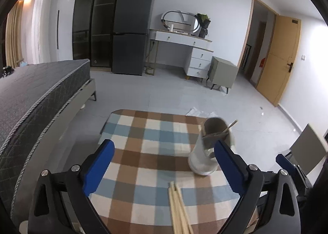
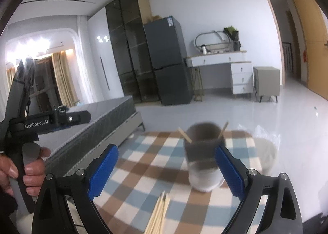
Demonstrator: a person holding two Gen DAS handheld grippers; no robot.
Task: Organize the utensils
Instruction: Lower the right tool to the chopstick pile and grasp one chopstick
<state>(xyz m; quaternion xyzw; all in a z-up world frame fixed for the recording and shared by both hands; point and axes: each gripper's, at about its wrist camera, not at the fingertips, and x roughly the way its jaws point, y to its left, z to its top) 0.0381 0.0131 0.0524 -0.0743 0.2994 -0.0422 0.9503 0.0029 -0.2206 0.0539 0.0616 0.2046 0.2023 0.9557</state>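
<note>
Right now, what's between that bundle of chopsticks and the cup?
Nothing: only bare checkered cloth separates the loose chopsticks from the cup, as both wrist views show.

We hold the left gripper [image 1: 164, 162] and the right gripper [image 2: 167, 167] tilted downward, both jaws spread wide with nothing gripped, our left hand [image 2: 22, 172] wrapped around its handle.

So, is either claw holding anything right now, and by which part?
Nothing is held. The left claw and the right claw are both open and empty; the chopsticks lie on the table.
</note>
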